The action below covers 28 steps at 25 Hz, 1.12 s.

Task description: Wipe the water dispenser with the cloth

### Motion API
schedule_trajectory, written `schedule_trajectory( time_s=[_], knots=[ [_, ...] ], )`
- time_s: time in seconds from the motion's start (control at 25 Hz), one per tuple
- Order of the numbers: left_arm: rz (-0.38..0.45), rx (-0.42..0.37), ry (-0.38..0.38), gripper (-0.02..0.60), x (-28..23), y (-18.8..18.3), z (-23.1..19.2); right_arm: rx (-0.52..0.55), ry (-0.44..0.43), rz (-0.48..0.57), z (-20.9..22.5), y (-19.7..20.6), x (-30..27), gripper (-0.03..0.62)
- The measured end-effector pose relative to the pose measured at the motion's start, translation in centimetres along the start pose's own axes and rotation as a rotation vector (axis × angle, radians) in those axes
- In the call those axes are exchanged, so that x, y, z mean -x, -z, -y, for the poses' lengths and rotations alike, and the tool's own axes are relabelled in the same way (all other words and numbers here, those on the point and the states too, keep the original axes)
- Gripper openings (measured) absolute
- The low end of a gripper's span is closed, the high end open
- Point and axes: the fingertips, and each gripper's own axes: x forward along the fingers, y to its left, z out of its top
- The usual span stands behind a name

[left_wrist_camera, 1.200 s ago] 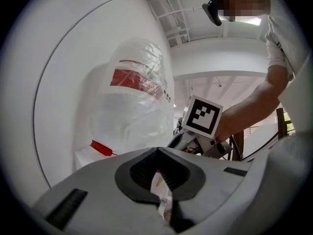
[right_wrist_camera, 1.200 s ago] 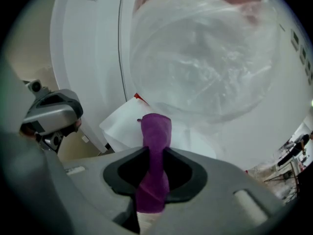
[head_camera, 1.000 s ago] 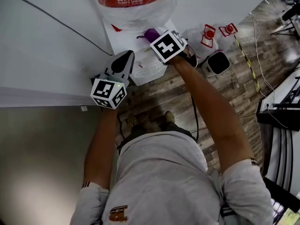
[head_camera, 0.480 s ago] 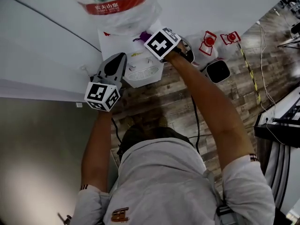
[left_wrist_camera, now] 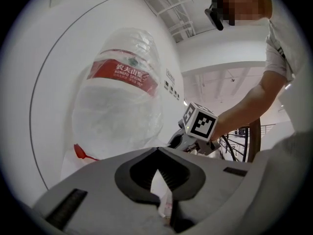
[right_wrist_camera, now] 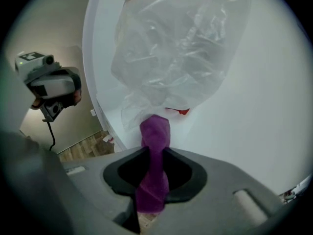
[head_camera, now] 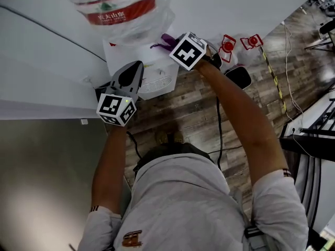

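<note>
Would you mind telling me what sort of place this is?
Probably an office or lab-type workspace: a bottled water dispenser against a white wall, wood-look flooring, and loose cables on it.

wood-plank floor, white water dispenser standing on it, small dark-faced box nearby, black cable lying across

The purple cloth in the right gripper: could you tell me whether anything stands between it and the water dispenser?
Nothing visible does. The right gripper is shut on the purple cloth, whose free end lies at the white top of the water dispenser, beside the bottle's plastic wrap.
</note>
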Motion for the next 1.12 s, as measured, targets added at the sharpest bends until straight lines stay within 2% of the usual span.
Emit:
schedule_trajectory(
  time_s=[0.32,0.52,1.12],
  knots=[
    [0.003,0.014,0.084,-0.002,-2.2,0.3,1.4,0.115,-0.021,0.017,-1.1,-0.6,0.0,0.094],
    [-0.003,0.009,0.083,-0.002,-3.2,0.5,2.3,0.181,-0.031,0.023,-0.6,-0.6,-0.3,0.094],
    [-0.042,-0.004,-0.160,-0.002,-7.2,1.6,1.9,0.324,-0.130,0.096,4.7,-0.8,-2.6,0.092]
  ],
)
